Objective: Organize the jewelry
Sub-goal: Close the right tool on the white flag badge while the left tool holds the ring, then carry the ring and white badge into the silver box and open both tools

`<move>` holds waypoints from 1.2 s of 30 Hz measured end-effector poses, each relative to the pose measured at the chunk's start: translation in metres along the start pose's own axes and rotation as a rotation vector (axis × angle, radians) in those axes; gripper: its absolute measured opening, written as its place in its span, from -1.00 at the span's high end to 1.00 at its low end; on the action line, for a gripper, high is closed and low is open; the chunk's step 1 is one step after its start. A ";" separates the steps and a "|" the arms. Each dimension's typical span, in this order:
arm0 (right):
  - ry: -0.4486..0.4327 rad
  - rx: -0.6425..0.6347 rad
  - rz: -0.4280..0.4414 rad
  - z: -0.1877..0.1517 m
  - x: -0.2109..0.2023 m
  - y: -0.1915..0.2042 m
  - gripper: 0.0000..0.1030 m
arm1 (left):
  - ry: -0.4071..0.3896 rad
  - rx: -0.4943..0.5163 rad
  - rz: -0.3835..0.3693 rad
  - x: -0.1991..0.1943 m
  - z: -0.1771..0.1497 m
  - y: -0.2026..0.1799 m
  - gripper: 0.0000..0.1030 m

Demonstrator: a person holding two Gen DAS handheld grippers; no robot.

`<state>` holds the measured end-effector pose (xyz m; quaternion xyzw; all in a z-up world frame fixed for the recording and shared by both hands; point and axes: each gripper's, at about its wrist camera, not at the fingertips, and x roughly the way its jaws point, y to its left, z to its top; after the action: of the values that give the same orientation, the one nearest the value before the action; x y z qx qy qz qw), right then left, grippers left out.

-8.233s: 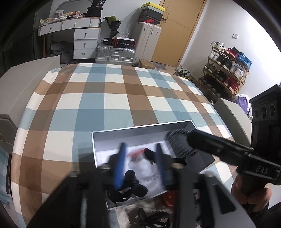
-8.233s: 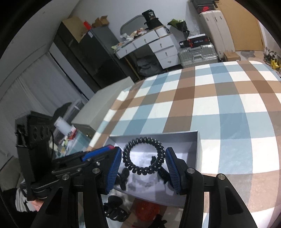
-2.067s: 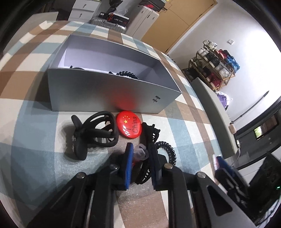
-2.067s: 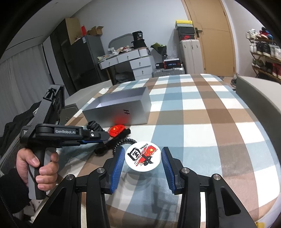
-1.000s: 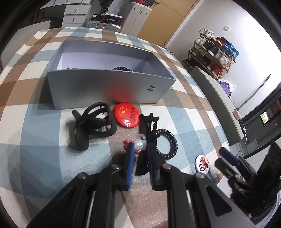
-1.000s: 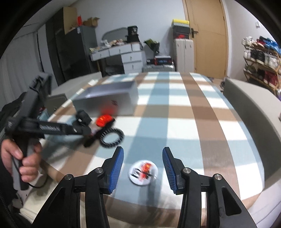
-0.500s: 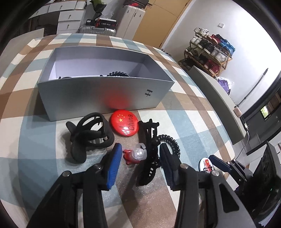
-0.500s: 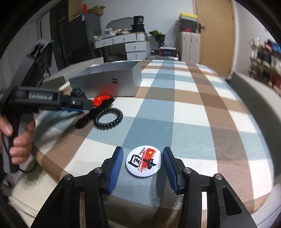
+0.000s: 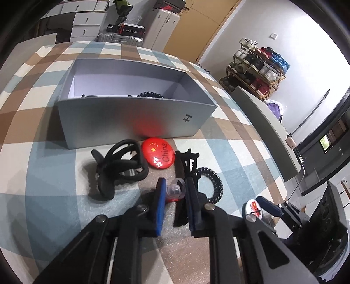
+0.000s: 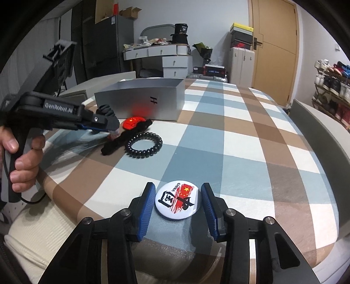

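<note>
A bedroom with plain white walls [image 10: 207,19] and a closed wooden door [image 10: 273,50] at the far end. A bed under a blue, brown and white checked cover [image 10: 251,139] fills the middle, with a white desk with drawers [image 10: 161,54], a silver suitcase [image 9: 119,40] and white cabinets [image 10: 241,65] beyond it. An open shoe rack [image 9: 256,67] stands along the right wall, and a dark tall cabinet [image 10: 102,45] on the left.

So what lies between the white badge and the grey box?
In the right wrist view, a black coil hair tie and a black clip lie between the white badge and grey box; otherwise bare checked cloth.
</note>
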<state>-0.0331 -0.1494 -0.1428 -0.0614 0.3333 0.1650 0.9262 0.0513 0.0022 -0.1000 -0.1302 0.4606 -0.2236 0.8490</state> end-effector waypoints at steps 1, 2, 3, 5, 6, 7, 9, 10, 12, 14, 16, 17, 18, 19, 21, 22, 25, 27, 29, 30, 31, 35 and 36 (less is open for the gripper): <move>-0.003 0.003 0.002 0.001 -0.001 -0.001 0.19 | 0.000 0.001 0.006 0.001 -0.001 0.000 0.77; -0.006 0.005 0.001 0.002 -0.001 -0.001 0.19 | 0.004 0.004 0.021 0.002 -0.002 0.001 0.79; -0.009 0.006 0.000 0.003 -0.002 -0.001 0.19 | 0.011 0.004 0.020 0.004 -0.003 0.002 0.79; -0.012 0.010 0.000 0.006 -0.003 -0.001 0.19 | 0.007 0.002 0.020 0.003 -0.002 0.002 0.78; -0.015 0.011 0.000 0.007 -0.004 -0.001 0.19 | 0.008 0.003 0.022 0.003 -0.002 0.001 0.78; -0.018 0.011 0.000 0.008 -0.004 0.000 0.19 | 0.008 0.009 0.027 0.003 -0.002 0.000 0.78; -0.027 0.012 -0.004 0.011 -0.007 0.000 0.19 | 0.005 0.022 0.036 0.002 -0.003 -0.002 0.79; -0.034 0.015 -0.015 0.011 -0.008 0.000 0.19 | 0.006 0.023 0.038 0.002 -0.004 -0.002 0.79; -0.052 0.026 -0.022 0.015 -0.012 0.000 0.19 | 0.010 0.015 0.030 0.000 -0.004 -0.002 0.80; -0.067 0.042 -0.006 0.020 -0.016 -0.002 0.19 | 0.019 0.031 0.035 -0.002 -0.004 -0.004 0.80; -0.086 0.063 0.024 0.028 -0.019 -0.005 0.19 | 0.020 0.072 0.063 -0.004 -0.003 -0.008 0.80; -0.093 0.072 0.047 0.034 -0.020 -0.006 0.19 | 0.019 0.085 0.062 -0.006 -0.003 -0.010 0.80; -0.099 0.078 0.064 0.040 -0.021 -0.007 0.19 | 0.017 0.095 0.056 -0.008 -0.003 -0.011 0.80; -0.106 0.083 0.077 0.045 -0.021 -0.007 0.19 | 0.004 0.114 0.041 -0.013 -0.002 -0.014 0.80; -0.125 0.097 0.114 0.058 -0.021 -0.010 0.19 | -0.021 0.141 0.038 -0.021 0.001 -0.018 0.80; -0.133 0.109 0.141 0.066 -0.020 -0.011 0.19 | -0.040 0.154 0.041 -0.026 0.003 -0.021 0.80; -0.150 0.132 0.209 0.089 -0.013 -0.014 0.19 | -0.095 0.158 0.059 -0.039 0.015 -0.022 0.79; -0.155 0.135 0.241 0.103 -0.005 -0.014 0.19 | -0.132 0.150 0.064 -0.046 0.024 -0.019 0.79; -0.157 0.135 0.272 0.117 0.005 -0.013 0.19 | -0.176 0.137 0.080 -0.052 0.036 -0.014 0.79; -0.157 0.136 0.292 0.125 0.011 -0.012 0.19 | -0.193 0.125 0.086 -0.054 0.042 -0.010 0.79; -0.157 0.135 0.305 0.131 0.016 -0.011 0.19 | -0.203 0.116 0.089 -0.053 0.045 -0.007 0.79; -0.155 0.129 0.352 0.158 0.040 -0.004 0.19 | -0.218 0.064 0.089 -0.049 0.064 0.010 0.79; -0.152 0.127 0.364 0.164 0.047 -0.002 0.19 | -0.222 0.054 0.090 -0.045 0.068 0.014 0.79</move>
<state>0.0998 -0.1021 -0.0460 0.0711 0.2776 0.3123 0.9057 0.0911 0.0380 -0.0367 -0.1105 0.3628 -0.1820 0.9072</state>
